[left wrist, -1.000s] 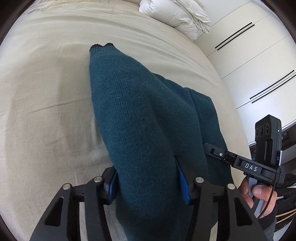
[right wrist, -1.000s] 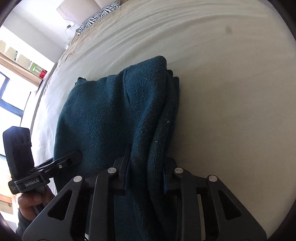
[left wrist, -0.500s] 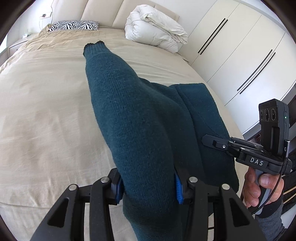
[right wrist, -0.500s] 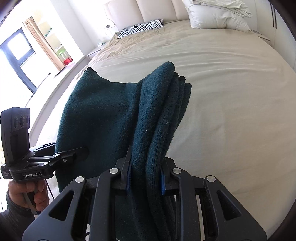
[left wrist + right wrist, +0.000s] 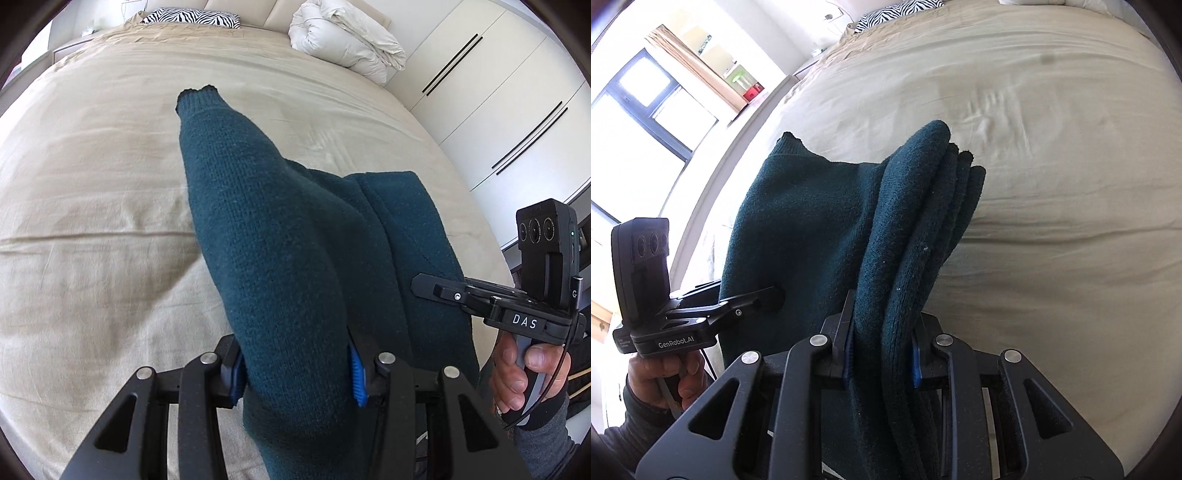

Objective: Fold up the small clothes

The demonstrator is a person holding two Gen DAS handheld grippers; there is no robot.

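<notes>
The left tongs (image 5: pixel 297 369) are clamping a thick bunched fold of the dark teal sweater (image 5: pixel 280 243), their jaws having just closed a little further on it, and the right tongs (image 5: pixel 882 360) are pinching several stacked layers along its other side, so the garment is hanging between the two above the beige bed (image 5: pixel 92 192). A ribbed cuff edge (image 5: pixel 195 96) is pointing out toward the headboard end, while the layered folded edges (image 5: pixel 960 173) are lining up beside one another. Broad bare bedcover is lying open on every side, with the white duvet (image 5: pixel 343 40) and zebra pillow (image 5: pixel 192 16) sitting well apart at the far end.
</notes>
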